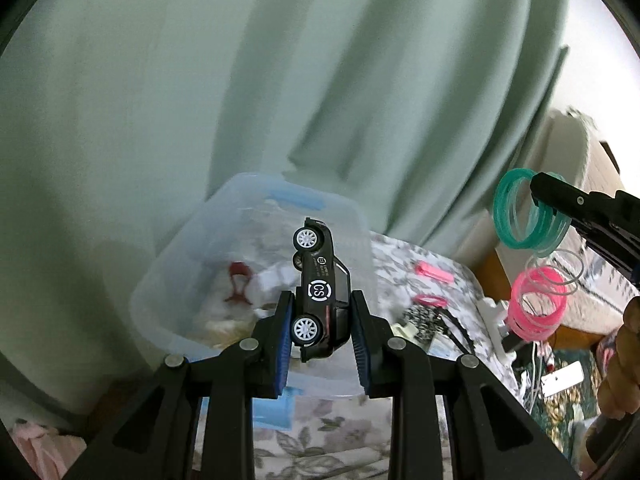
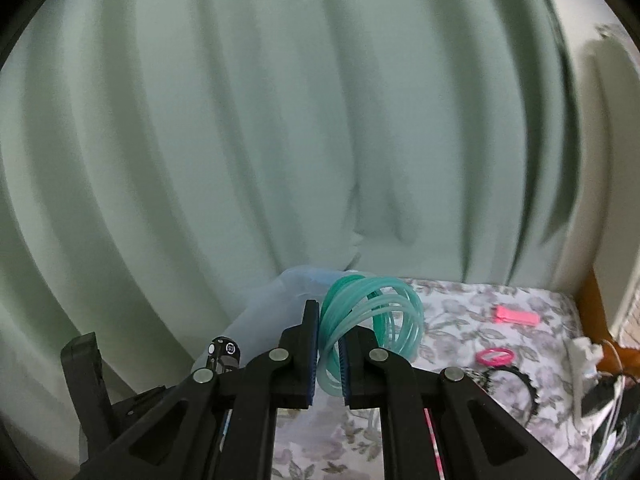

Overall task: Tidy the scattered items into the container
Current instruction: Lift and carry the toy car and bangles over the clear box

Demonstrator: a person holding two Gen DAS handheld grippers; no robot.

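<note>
The left gripper [image 1: 322, 320] is clamped on a black toy car [image 1: 318, 304] with white wheels and a "CS" roundel, held nose-up over the clear plastic container [image 1: 168, 276]. The right gripper [image 2: 328, 354] pinches a coil [image 2: 370, 316] of teal, pink and clear loops. The container's contents are blurred; a red item [image 1: 239, 282] appears to lie inside.
</note>
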